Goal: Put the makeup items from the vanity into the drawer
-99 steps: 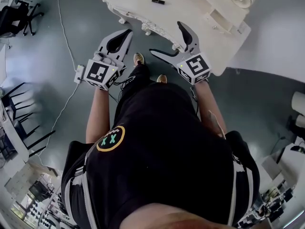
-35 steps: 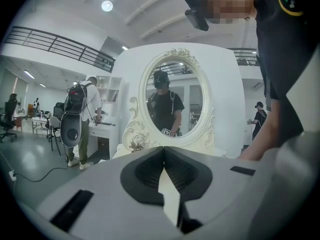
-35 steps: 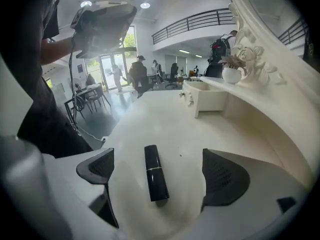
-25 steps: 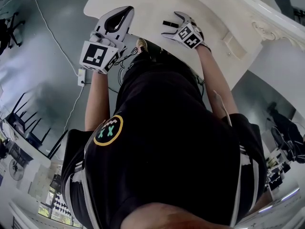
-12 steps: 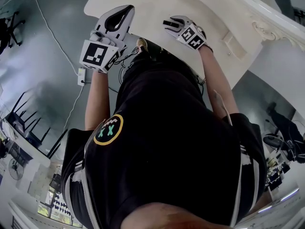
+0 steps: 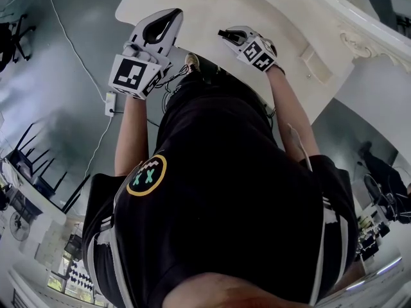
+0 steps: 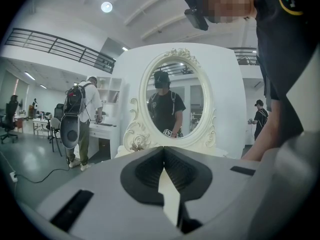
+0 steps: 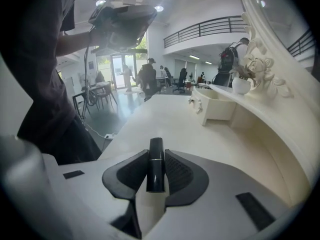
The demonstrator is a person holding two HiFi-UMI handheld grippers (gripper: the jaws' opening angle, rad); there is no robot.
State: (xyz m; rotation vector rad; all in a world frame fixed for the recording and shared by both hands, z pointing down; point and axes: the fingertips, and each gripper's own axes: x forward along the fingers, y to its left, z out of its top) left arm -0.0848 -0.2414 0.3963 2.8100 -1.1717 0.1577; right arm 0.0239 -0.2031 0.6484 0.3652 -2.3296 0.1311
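Right gripper (image 8: 156,155) jaws have just closed from wide apart onto the black lipstick (image 8: 155,168), now pinched between them over the vanity (image 8: 165,116), so drawer (image 8: 218,108) ahead-right comes next; left gripper (image 7: 163,156) jaws together, empty.

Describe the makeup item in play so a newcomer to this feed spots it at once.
Find the cream-white vanity top. Above it the right gripper has just been closing its jaws on a slim black lipstick tube. It is the only dark, glossy cylinder there; the left gripper is shut on nothing.
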